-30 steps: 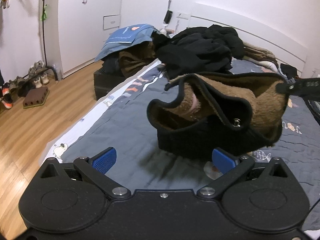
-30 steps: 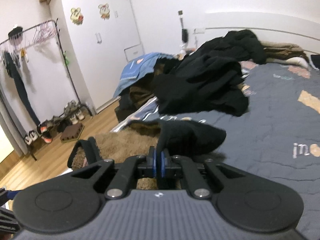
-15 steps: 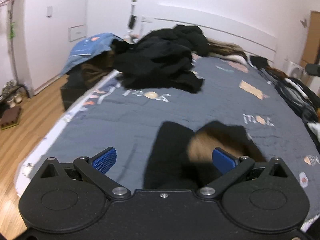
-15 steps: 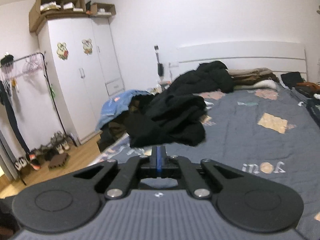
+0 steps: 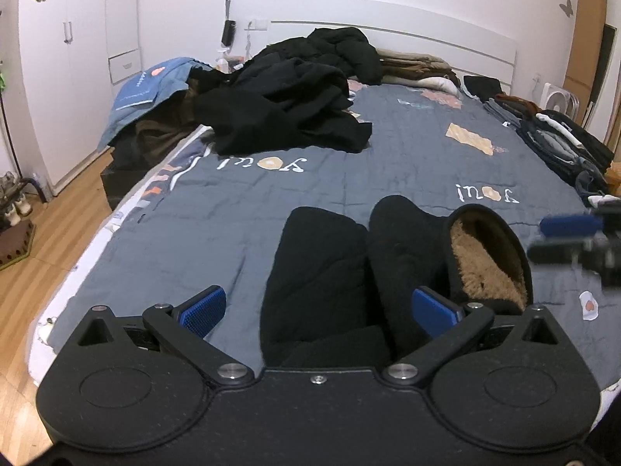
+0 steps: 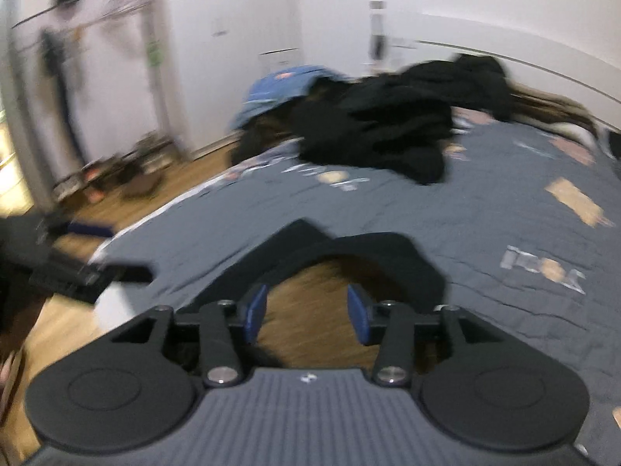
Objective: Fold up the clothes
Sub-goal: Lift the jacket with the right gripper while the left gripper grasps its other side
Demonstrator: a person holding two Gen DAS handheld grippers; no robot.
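clothes heap (image 5: 295, 89) beyond fleece garment (image 5: 388, 268)

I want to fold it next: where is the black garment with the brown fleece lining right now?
The fleece-lined black garment lies on the grey bedspread at the near end of the bed, just ahead of the open left gripper, well short of the black clothes pile by the headboard.
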